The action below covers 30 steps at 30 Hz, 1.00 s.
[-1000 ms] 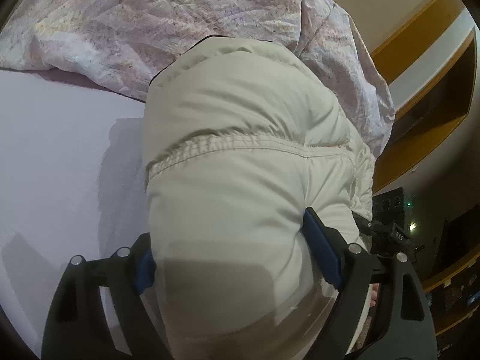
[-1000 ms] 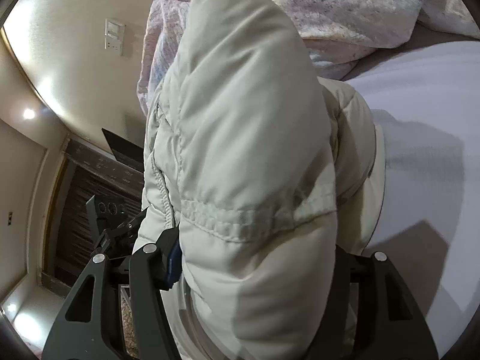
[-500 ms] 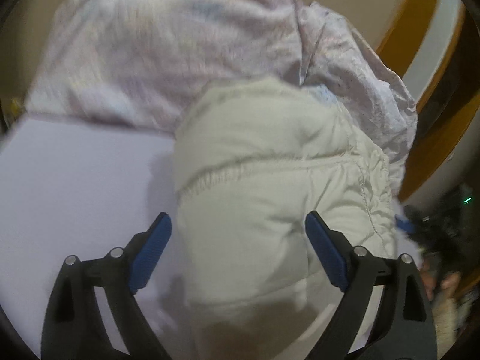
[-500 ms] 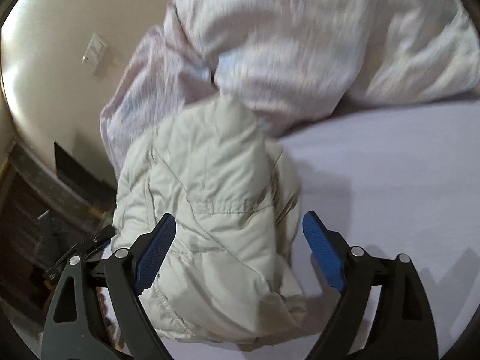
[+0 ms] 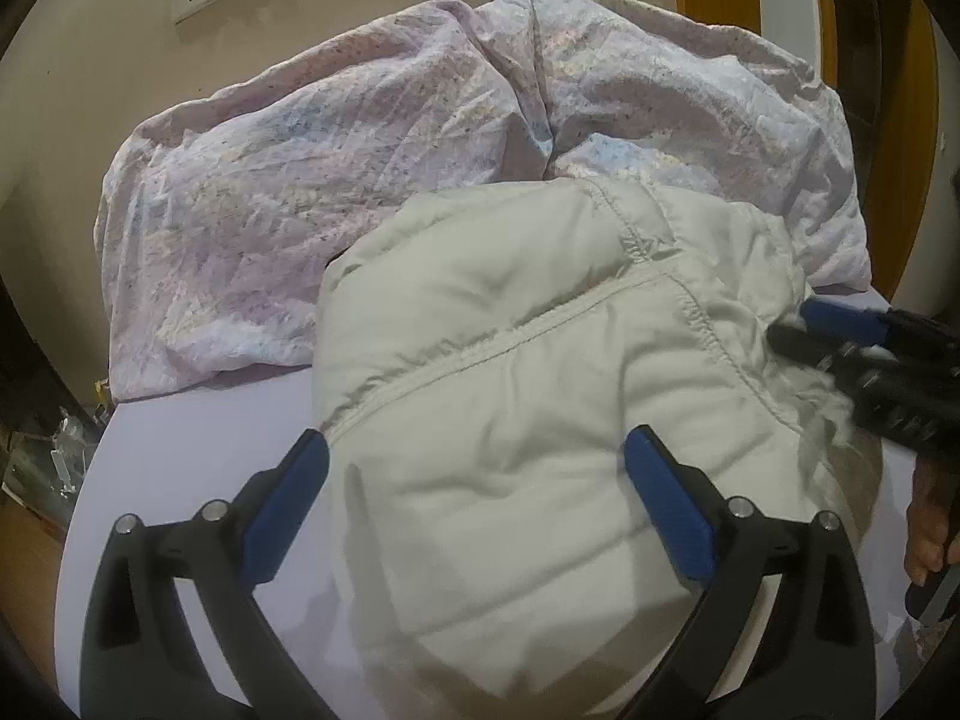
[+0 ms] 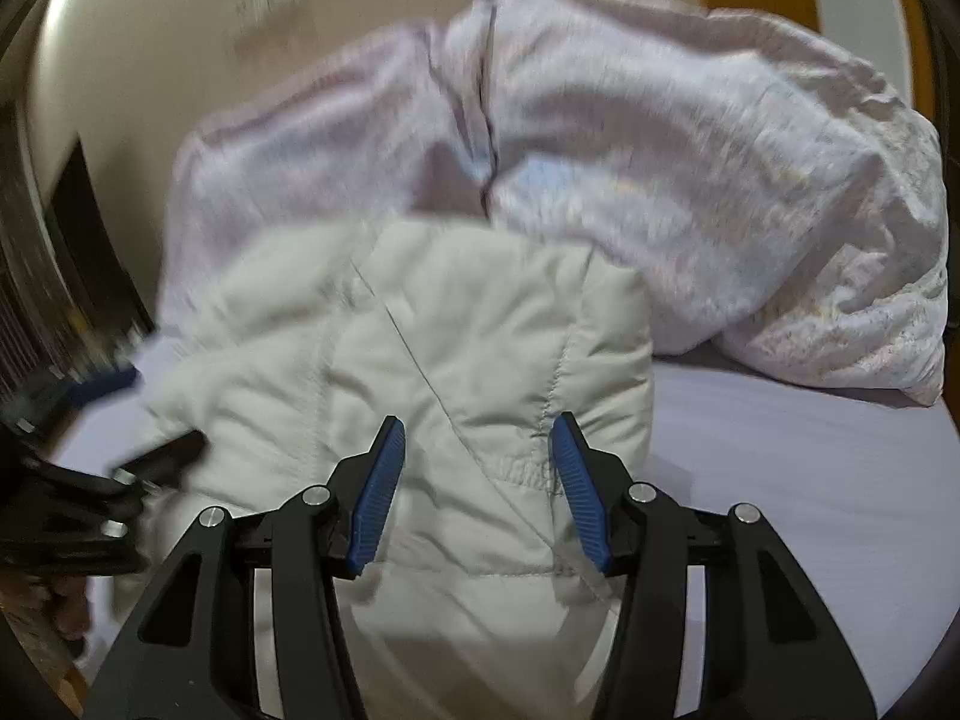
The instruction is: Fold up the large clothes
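Jacket (image 5: pixel 516 420), cream, puffy, now released, lies bunched on bed (image 5: pixel 198 450) against quilt (image 5: pixel 360 150); left gripper (image 5: pixel 474 492) and right gripper (image 6: pixel 477 495) both spread apart, pulled back, holding nothing.

Left gripper (image 5: pixel 477 483): jaws spread wide, blue pads facing each other, nothing pinched between them.
Left gripper seen from the right wrist view: blurred black frame at the left edge (image 6: pixel 90 480), state unreadable there.
Right gripper (image 6: pixel 478 483): jaws parted, narrower than the left pair, pads gripping nothing.
Right gripper seen from the left wrist view: enters from the right edge (image 5: pixel 864 354), fingers pointing left.
Right hand (image 5: pixel 930 525): bare fingers curled around the handle, at the right edge.
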Available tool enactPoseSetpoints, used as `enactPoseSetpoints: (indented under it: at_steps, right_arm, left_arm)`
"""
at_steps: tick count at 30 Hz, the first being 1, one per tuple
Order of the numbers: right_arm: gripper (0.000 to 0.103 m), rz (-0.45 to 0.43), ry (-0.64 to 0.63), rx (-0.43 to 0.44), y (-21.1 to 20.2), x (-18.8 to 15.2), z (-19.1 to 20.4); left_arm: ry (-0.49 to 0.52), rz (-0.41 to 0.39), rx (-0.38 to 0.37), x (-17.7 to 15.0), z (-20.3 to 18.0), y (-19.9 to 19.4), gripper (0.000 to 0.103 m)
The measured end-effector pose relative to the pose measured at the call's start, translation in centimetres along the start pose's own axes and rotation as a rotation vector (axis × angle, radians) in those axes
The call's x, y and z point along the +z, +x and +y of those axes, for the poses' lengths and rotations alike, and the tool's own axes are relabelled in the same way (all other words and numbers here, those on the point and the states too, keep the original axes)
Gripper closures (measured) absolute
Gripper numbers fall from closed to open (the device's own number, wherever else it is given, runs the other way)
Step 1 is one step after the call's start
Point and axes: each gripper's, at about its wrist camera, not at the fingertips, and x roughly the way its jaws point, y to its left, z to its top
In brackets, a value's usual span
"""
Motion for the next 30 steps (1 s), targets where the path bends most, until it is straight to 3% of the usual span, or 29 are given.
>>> enactPoseSetpoints:
  at_steps: [3, 7, 30]
  right_arm:
    - [0.049, 0.054, -0.018, -0.016, 1.7, -0.5, -0.2]
    - [0.047, 0.083, 0.037, 0.04, 3.0, -1.1, -2.1]
    - [0.043, 0.081, 0.063, 0.073, 5.5, -1.7, -2.6]
  left_arm:
    - [-0.006, 0.02, -0.031, 0.0, -0.1, 1.2, 0.002]
    - [0.018, 0.015, -0.02, -0.2, -0.7, 2.2, 0.002]
    - [0.008, -0.012, 0.005, -1.2, -0.8, 5.5, 0.002]
